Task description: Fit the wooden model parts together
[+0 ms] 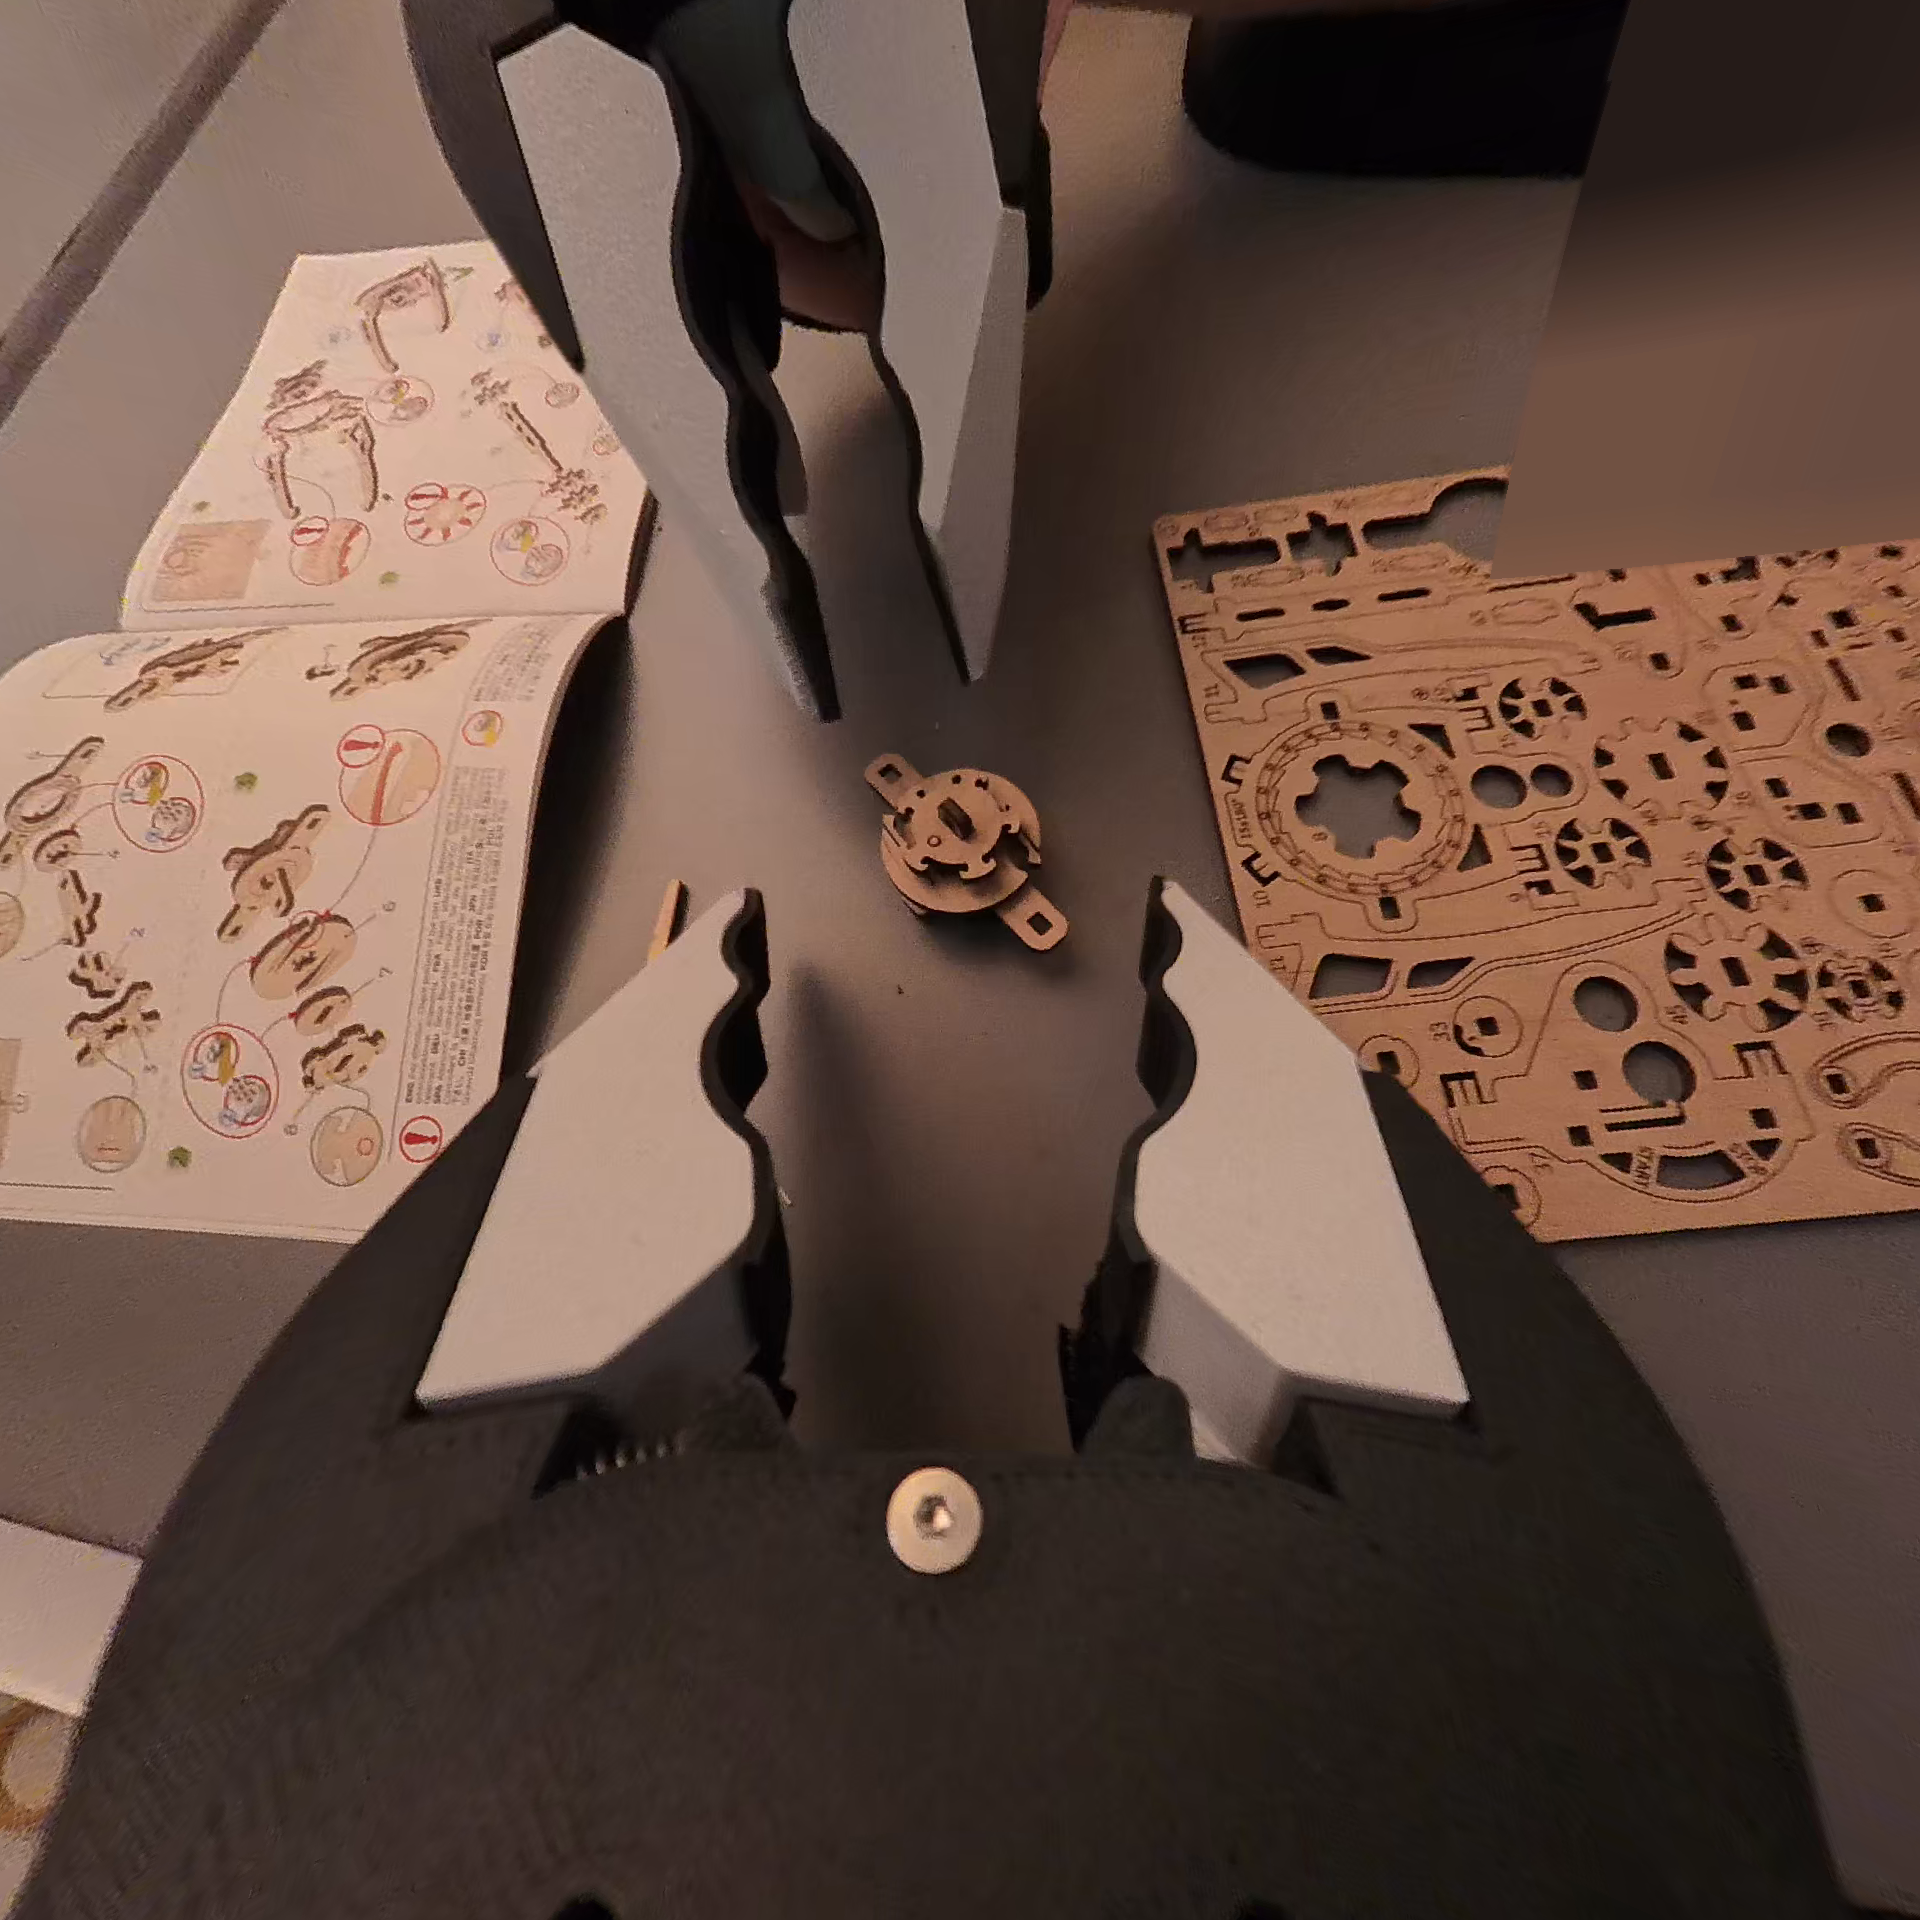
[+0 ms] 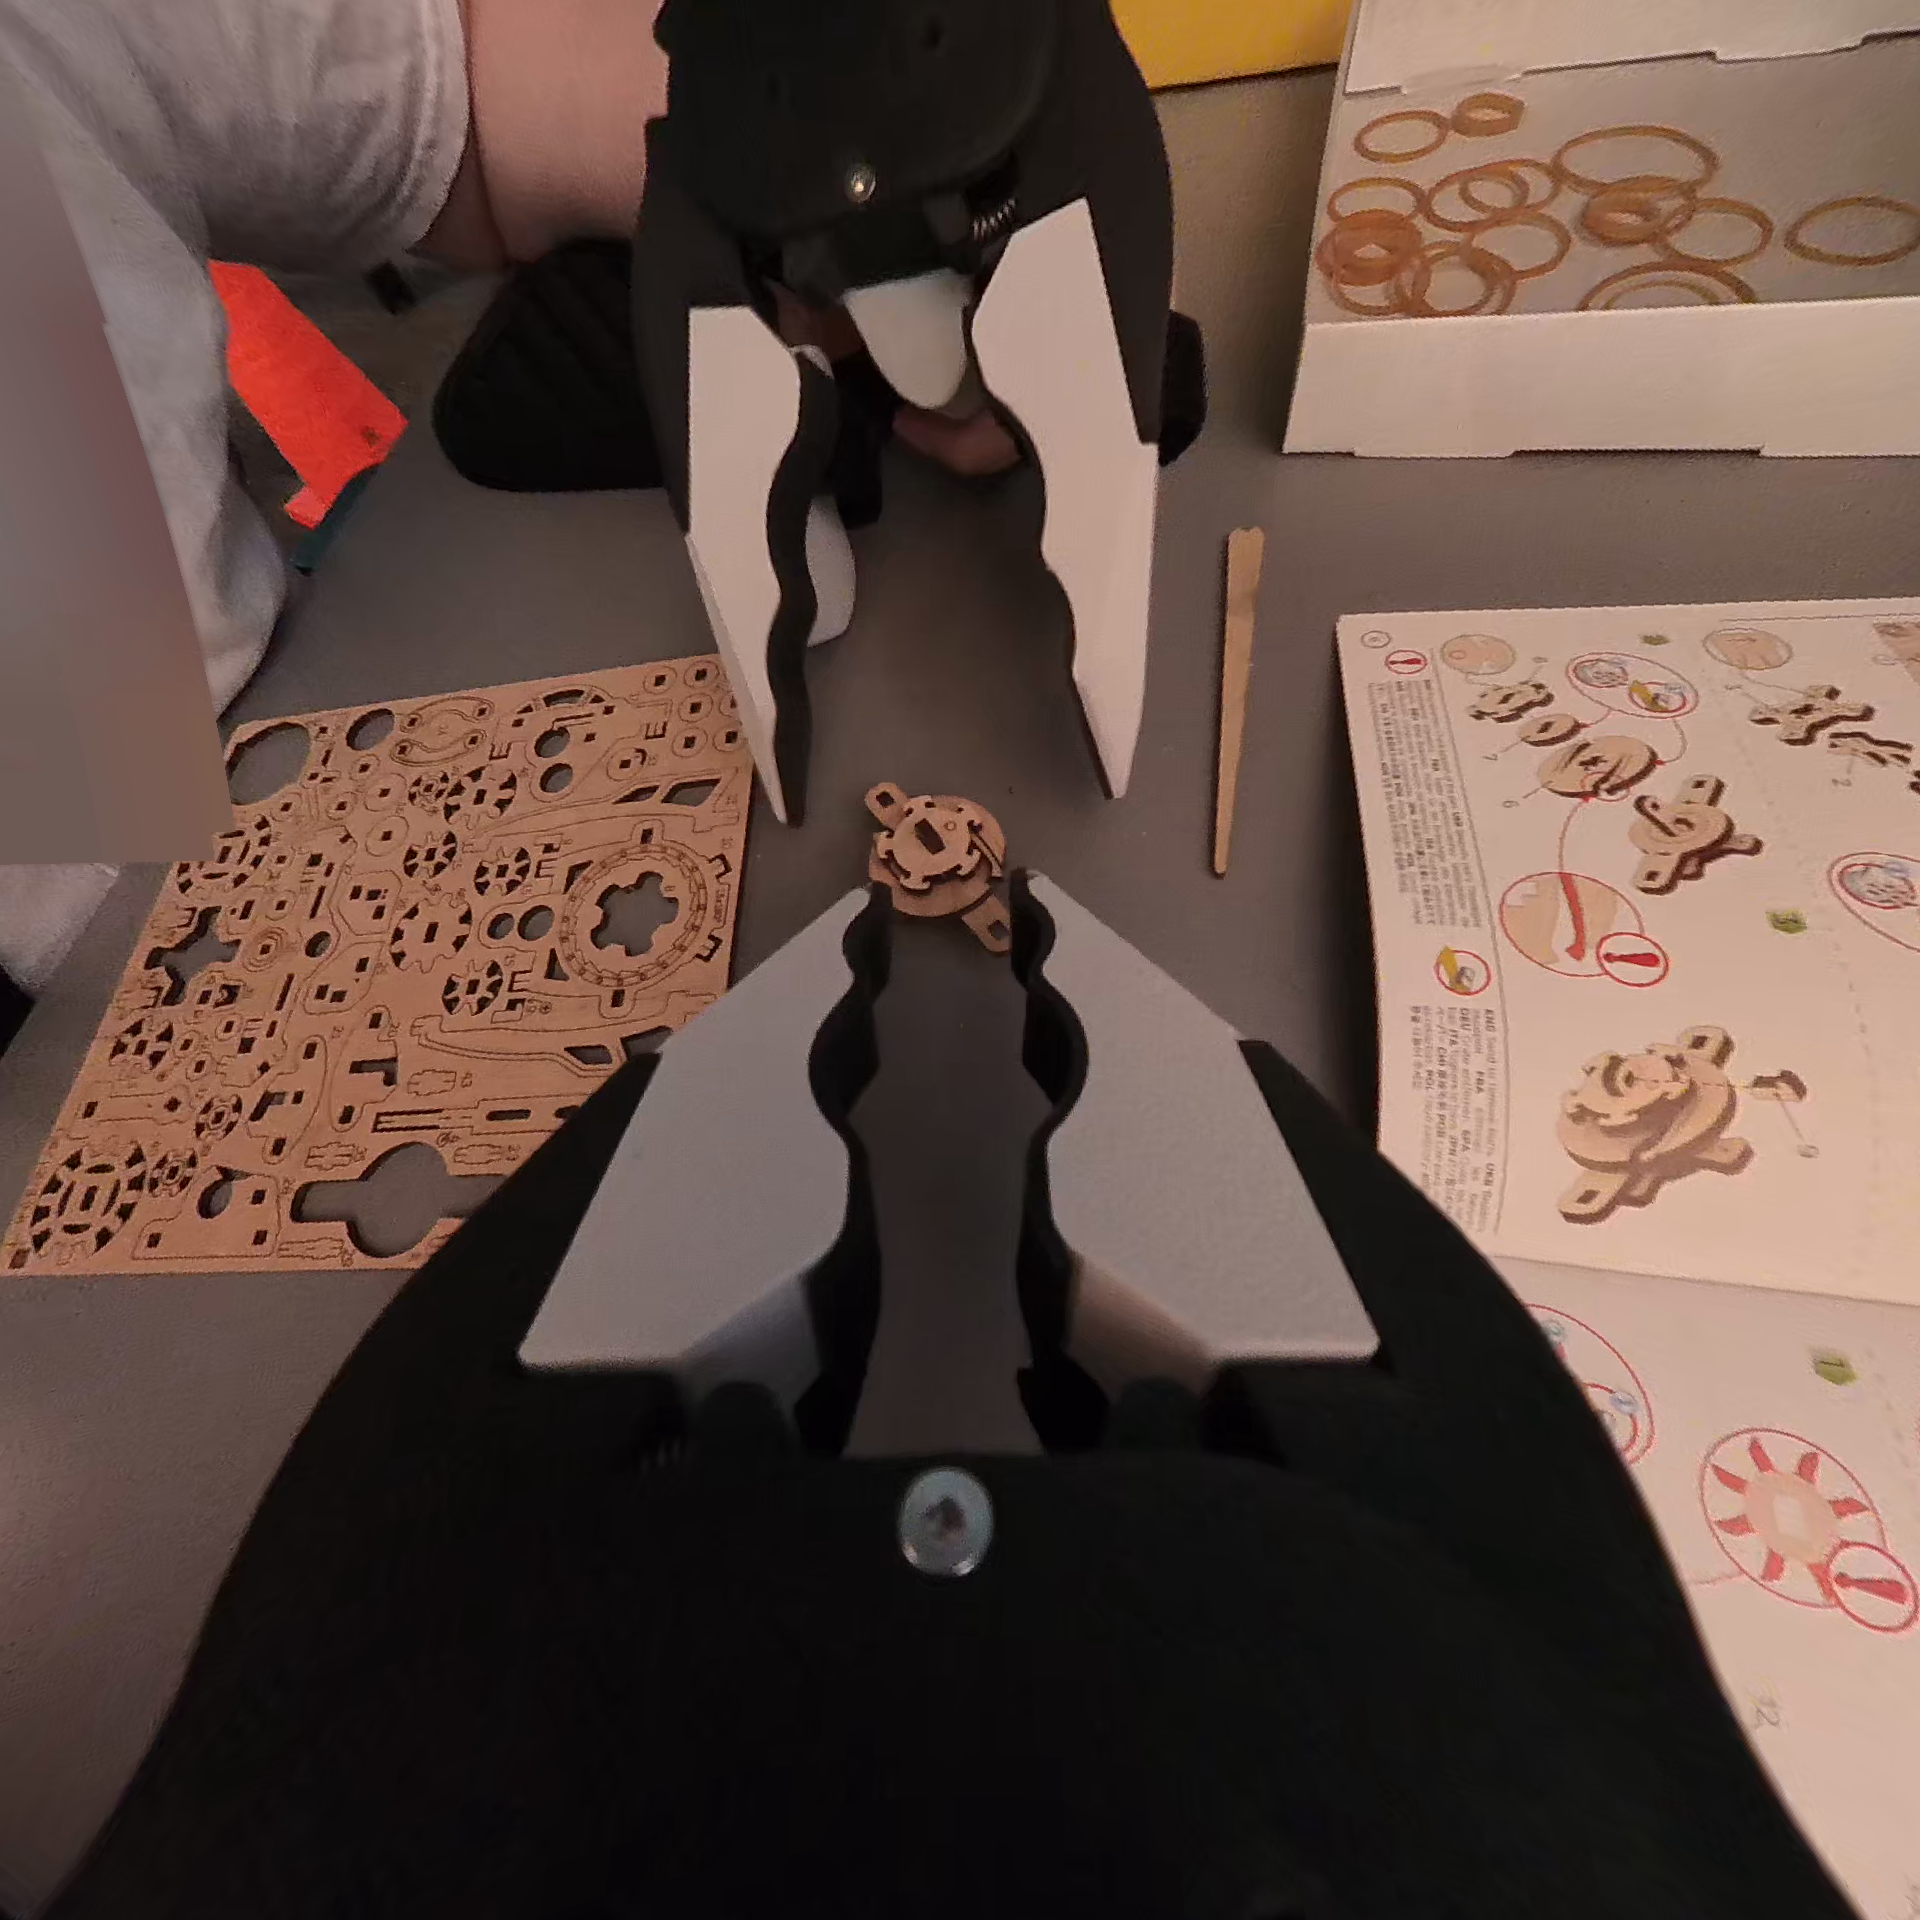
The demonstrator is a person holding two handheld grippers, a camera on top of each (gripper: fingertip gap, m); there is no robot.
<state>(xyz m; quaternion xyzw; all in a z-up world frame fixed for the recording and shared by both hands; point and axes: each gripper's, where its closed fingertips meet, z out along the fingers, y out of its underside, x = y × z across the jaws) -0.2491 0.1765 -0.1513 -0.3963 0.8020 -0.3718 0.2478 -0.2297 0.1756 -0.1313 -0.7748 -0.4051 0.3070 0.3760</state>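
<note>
A small round wooden assembly (image 1: 956, 847) with two tabs lies flat on the grey table between my two grippers, which face each other. My left gripper (image 1: 953, 899) is wide open just short of it, and nothing is between its fingers. My right gripper (image 2: 945, 891) is open with a narrower gap, its fingertips right at the assembly (image 2: 935, 857). In the left wrist view the right gripper (image 1: 896, 694) stands a little beyond the assembly, apart from it. The left gripper also shows in the right wrist view (image 2: 948, 800), open.
A laser-cut wooden parts sheet (image 1: 1558, 883) (image 2: 416, 935) lies on one side and an open instruction booklet (image 1: 260, 883) (image 2: 1610, 935) on the other. A thin wooden stick (image 2: 1236, 707) lies by the booklet. A white box (image 2: 1558, 374) holds rubber bands (image 2: 1538, 208). A person's sleeve (image 2: 208, 156) is nearby. Both grippers' tips are close together, under 4 cm apart. Between my left fingertips and the thin wooden stick (image 2: 1236, 707) there is roughly 5 cm.
</note>
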